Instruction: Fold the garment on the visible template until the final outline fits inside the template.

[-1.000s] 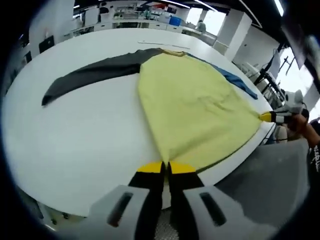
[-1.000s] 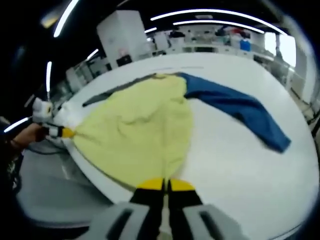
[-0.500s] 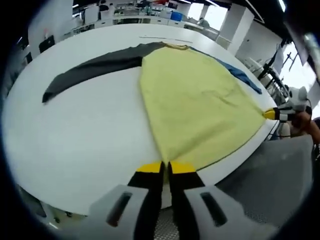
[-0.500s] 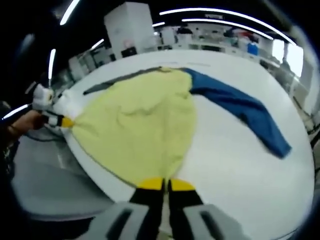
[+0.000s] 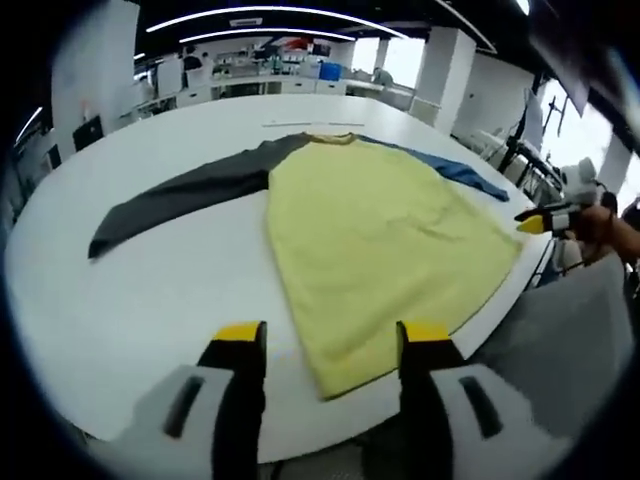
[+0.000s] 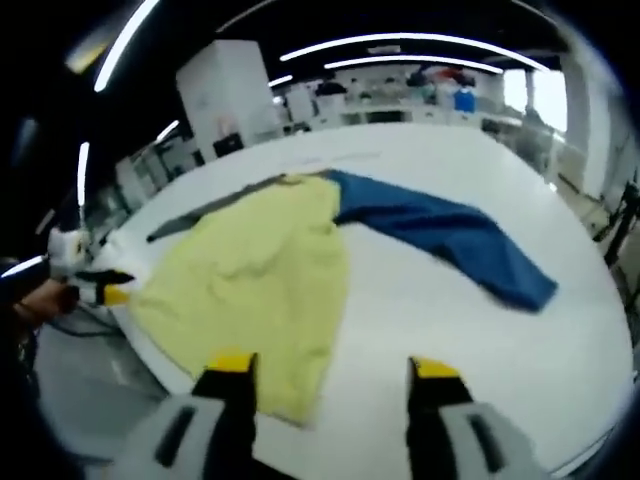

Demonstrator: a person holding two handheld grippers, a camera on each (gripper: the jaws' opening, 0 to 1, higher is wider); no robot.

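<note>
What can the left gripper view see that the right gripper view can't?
The left gripper view shows the whole dark grey sleeve stretched across the table; only the blue sleeve's far end peeks out there. The right gripper view shows the blue sleeve fully laid out, with just a sliver of the grey one. Both share the yellow body of the garment lying flat on the white table, and each view's own hand-held gripper stands open, off the cloth: left, right.

One garment (image 5: 380, 240) is counted, with one yellow body, one dark grey sleeve (image 5: 180, 195) and one blue sleeve (image 6: 440, 235). One white worktop (image 5: 150, 290) is counted.
</note>
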